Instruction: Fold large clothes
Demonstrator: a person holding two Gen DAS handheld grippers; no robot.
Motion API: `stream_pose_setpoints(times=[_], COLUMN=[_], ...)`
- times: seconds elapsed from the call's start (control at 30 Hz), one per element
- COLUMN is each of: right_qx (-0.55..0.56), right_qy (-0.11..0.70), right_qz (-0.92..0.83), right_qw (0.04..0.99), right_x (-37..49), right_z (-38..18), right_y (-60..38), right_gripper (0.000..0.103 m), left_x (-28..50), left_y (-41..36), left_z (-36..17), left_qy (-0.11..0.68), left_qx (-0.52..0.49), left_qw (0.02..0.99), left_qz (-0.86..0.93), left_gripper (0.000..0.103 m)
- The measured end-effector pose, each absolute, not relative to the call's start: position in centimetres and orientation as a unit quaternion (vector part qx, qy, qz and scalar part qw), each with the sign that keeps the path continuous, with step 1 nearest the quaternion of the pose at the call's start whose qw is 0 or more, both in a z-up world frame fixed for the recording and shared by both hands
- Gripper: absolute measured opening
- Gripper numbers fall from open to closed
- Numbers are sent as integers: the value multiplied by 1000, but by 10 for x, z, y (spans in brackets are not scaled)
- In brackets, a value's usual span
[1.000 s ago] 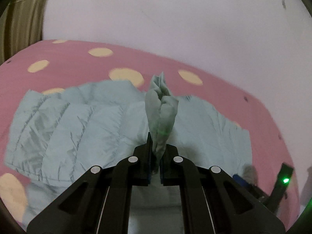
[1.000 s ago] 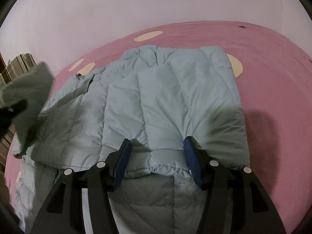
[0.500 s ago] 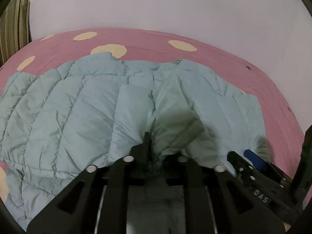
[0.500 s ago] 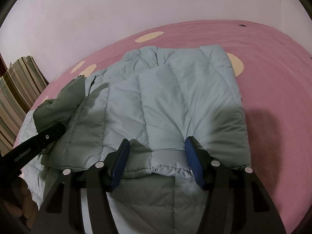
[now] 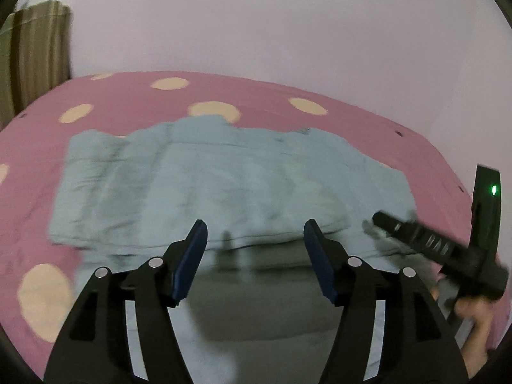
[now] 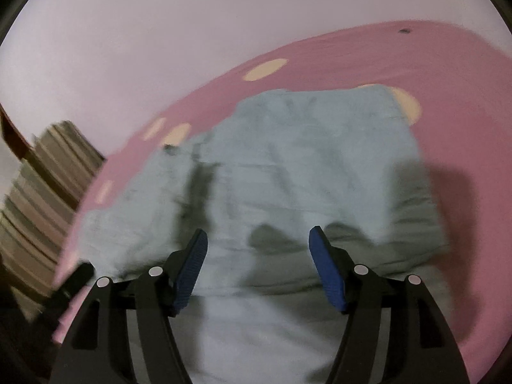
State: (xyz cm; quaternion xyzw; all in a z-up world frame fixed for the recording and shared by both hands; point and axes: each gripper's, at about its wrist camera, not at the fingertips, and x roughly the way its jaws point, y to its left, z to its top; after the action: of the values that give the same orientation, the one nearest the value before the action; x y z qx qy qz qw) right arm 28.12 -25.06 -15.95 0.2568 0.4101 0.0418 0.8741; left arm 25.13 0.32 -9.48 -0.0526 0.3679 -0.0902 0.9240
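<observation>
A pale blue quilted puffer jacket (image 5: 224, 185) lies partly folded on a pink bedspread with cream dots (image 5: 134, 102). It also shows in the right wrist view (image 6: 304, 166). My left gripper (image 5: 254, 233) is open and empty, just above the jacket's near folded edge. My right gripper (image 6: 257, 243) is open and empty too, over the jacket's near part. The right gripper's body shows at the right of the left wrist view (image 5: 448, 249). Both views are blurred by motion.
A pale wall (image 5: 256, 25) runs behind the bed. A striped cloth or cushion (image 6: 41, 198) stands at the bed's left side. The pink bedspread (image 6: 464, 102) shows bare to the right of the jacket.
My left gripper has let go of the jacket fold it held and now stands open. The fold lies flat on the jacket. Both grippers have pulled back a little.
</observation>
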Motion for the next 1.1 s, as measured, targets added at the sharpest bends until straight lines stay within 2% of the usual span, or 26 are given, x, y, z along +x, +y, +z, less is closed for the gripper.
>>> stream_pose_setpoints(times=[0.27,0.33,0.37,0.4,0.47,0.6,0.73,1.1], right_qx=[290,281,271,261,246,224,221,232], right_qy=[451,462,467,471,467,427,413,451], right_qz=[91,104,107,109,109,76,38,-6], right_qw=[839,835,835,835,842,872,883,862], right_x=[336,346,347,348,347,326,312,303], right_z=[-171,-174,-175,-174,-167,-141,-135,-185], right_y=[-209,-195,-189,-185,-182,-202,-239,-291], right_gripper=[65,50,31,18,8,7,7,7], left_x=[237,238,240,241,243,248,265,319], left_y=[83,100,109,116,128,142,139,118], left_z=[-96,-98,-99,-99,-97,-93,-95,-146], left_qy=[357,362,363,364,362,354,361,439], left_qx=[-48,-61,-70,-76,-86,-100,-96,-43], left_qw=[933,930,929,928,928,930,927,896], left_qz=[-13,1,8,13,21,28,24,53], left_gripper=[63,64,63,63,64,69,69,69])
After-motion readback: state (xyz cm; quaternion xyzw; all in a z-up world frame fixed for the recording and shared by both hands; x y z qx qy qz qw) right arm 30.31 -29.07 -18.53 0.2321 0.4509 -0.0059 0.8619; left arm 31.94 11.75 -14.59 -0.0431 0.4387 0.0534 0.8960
